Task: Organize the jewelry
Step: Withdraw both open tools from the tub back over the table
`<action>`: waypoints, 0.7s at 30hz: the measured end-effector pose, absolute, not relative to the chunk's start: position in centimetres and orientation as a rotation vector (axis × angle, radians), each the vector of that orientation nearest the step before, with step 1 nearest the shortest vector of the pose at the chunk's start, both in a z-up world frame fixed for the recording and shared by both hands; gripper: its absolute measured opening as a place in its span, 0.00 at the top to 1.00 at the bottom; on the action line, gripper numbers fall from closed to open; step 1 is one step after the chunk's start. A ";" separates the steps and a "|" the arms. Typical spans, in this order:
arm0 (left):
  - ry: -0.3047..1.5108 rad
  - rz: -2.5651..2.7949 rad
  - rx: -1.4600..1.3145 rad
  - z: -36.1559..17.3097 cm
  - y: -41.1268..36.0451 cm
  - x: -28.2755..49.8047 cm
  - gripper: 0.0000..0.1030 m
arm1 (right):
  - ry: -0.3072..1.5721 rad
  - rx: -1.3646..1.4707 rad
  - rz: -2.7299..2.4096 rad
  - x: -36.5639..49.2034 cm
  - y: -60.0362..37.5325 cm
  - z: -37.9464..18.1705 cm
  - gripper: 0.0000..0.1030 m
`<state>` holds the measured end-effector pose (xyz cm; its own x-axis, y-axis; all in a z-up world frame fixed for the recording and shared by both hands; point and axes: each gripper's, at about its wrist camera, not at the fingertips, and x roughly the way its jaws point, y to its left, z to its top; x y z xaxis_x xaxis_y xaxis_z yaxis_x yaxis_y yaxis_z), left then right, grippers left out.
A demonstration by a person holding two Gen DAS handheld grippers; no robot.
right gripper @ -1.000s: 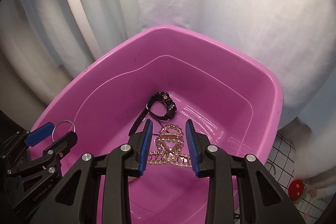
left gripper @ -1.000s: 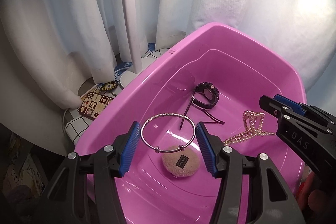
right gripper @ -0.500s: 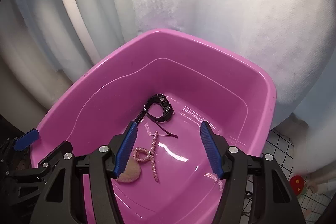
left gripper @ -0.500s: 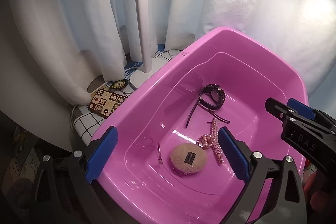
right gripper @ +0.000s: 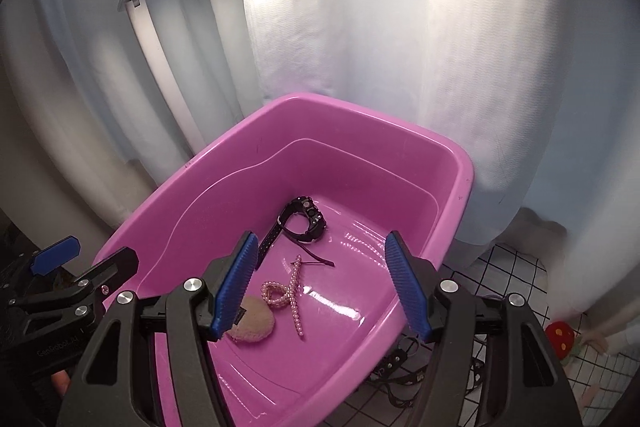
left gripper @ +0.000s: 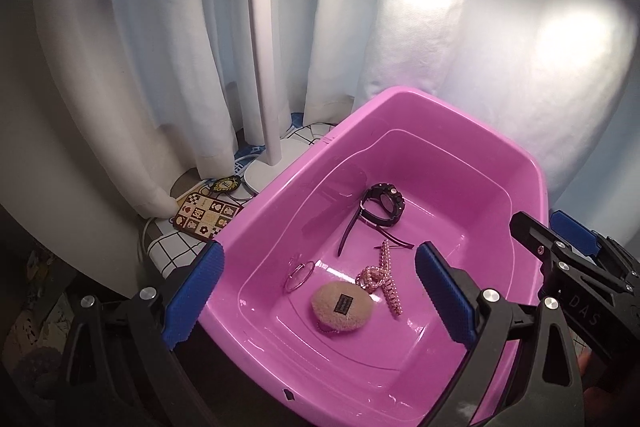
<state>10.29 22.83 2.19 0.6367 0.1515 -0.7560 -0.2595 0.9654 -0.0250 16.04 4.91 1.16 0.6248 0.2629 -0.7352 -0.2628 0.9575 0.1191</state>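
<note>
A pink plastic tub (left gripper: 500, 143) (right gripper: 460, 163) holds the jewelry. On its floor lie a black watch (left gripper: 382, 205) (right gripper: 306, 225), a pearl necklace (left gripper: 380, 277) (right gripper: 286, 291), a thin silver bangle (left gripper: 298, 275) and a round beige fuzzy pad (left gripper: 342, 307) (right gripper: 252, 319). My left gripper (left gripper: 316, 299) is open and empty above the tub's near left side. My right gripper (right gripper: 320, 283) is open and empty above the tub; it also shows at the right edge of the left wrist view (left gripper: 560, 251).
A white lamp post (left gripper: 264, 67) on a round base stands behind the tub, against white curtains. A patterned card (left gripper: 206, 215) lies left of the tub on a checked cloth (right gripper: 512, 267). A red toy (right gripper: 560, 335) sits at the far right.
Both grippers opened wide and rose. The left let go of the silver bangle and the right let go of the pearl necklace; both now lie on the tub floor.
</note>
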 end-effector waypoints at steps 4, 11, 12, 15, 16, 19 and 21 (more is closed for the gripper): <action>0.808 0.205 -0.113 3.8 21.3 9.3 0.08 | 0.818 0.032 0.277 14.0 2.8 2.0 0.39; 0.780 0.131 -0.103 4.9 18.2 7.6 0.07 | 0.778 0.072 0.205 10.0 -1.5 3.0 0.36; 0.779 0.121 -0.104 4.9 17.6 7.4 0.07 | 0.777 0.083 0.197 9.3 -2.1 3.0 0.36; 0.787 0.076 -0.100 4.8 15.9 6.8 0.07 | 0.784 0.099 0.166 7.4 -3.9 2.6 0.36; 0.793 0.062 -0.090 4.6 15.3 6.7 0.07 | 0.785 0.102 0.153 6.8 -4.4 2.5 0.36; 0.805 0.022 -0.059 4.3 13.3 6.3 0.07 | 0.785 0.126 0.112 5.2 -6.5 2.5 0.36; 0.811 -0.006 -0.048 4.1 12.1 6.0 0.07 | 0.785 0.135 0.077 4.2 -7.7 2.4 0.36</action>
<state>5.97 12.07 4.08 0.6891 -0.0238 -0.7242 -0.0129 0.9989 -0.0450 4.18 -7.70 2.41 0.7051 0.1193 -0.6990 -0.0189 0.9885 0.1497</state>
